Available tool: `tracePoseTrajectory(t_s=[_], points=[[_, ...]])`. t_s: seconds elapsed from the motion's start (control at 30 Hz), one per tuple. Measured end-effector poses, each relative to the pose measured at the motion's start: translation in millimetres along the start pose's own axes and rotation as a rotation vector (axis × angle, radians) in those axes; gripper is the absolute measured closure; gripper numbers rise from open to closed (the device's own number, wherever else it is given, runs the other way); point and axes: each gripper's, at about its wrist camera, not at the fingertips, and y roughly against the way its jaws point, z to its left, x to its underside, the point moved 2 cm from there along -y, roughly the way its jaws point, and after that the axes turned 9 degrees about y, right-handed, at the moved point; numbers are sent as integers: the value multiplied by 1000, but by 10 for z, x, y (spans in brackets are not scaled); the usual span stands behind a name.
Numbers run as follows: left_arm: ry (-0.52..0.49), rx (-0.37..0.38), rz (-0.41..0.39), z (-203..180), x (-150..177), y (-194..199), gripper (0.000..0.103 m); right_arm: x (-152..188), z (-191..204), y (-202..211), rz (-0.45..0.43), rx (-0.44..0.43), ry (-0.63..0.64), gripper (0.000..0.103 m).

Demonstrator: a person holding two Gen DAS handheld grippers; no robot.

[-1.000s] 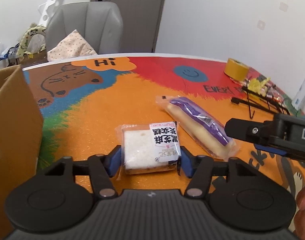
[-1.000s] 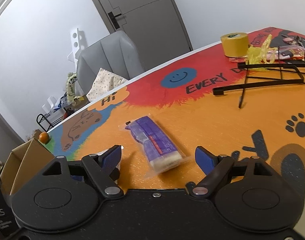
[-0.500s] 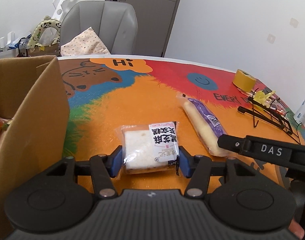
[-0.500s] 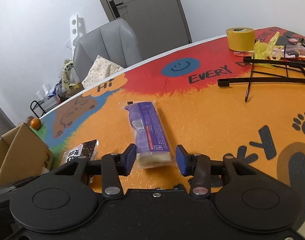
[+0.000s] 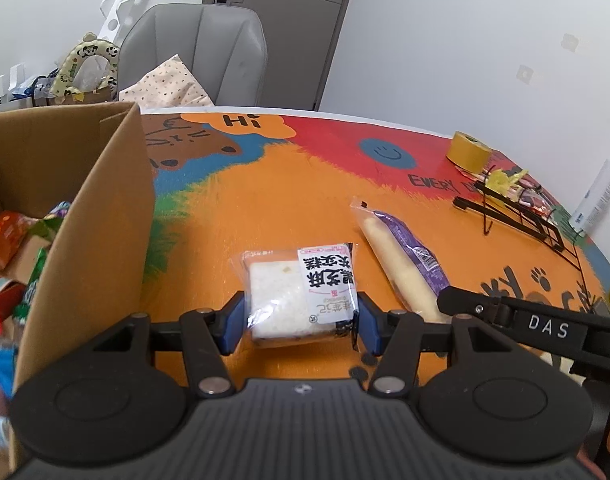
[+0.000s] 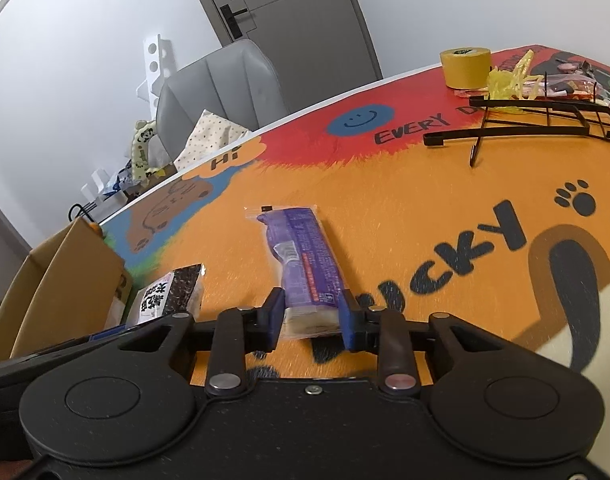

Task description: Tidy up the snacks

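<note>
Gripping from both sides, the left tool (image 5: 299, 322) clamps its blue pads on the square clear-wrapped white rice cake with a black-and-white label (image 5: 299, 294), held close above the orange printed bench (image 5: 285, 200). The open brown cardboard box (image 5: 93, 220) stands just beside it on the left, already holding snack packets — carry the cake level over the wall before letting go.

From the right wrist, the right tool (image 6: 311, 318) has just been closing and now pinches the near end of the long purple-wrapped bread stick (image 6: 305, 260), whose far end reaches out over the bench. Lift it evenly so it does not droop. Beyond: a yellow tape roll (image 6: 465, 64), black wire rack (image 6: 545, 120), grey chair (image 6: 221, 84), grey door (image 6: 289, 0).
</note>
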Motion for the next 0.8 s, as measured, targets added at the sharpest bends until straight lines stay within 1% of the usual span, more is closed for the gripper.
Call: tracePoseTrajectory(t_s=[0.23,0.33,0.43,0.5,0.57,0.67,0.8], points=[[-16,20,3,-3,123,163,47,120,84,154,8,-12,14,79],[-21,20,7,2,174,199,47,142,72,202,7,-19,-1,77],[-15,17,13,22,200,199,47,125,70,229,-4,-8,-1,68],[-14,16,13,24,197,193,47,98,72,245,-17,-6,0,47],[-13,15,14,23,186,179,47,65,72,255,-41,3,9,39],[-17,11,17,20,177,135,47,34,73,199,-41,-2,15,34],[-17,7,32,27,183,39,47,15,61,60,-25,8,20,34]])
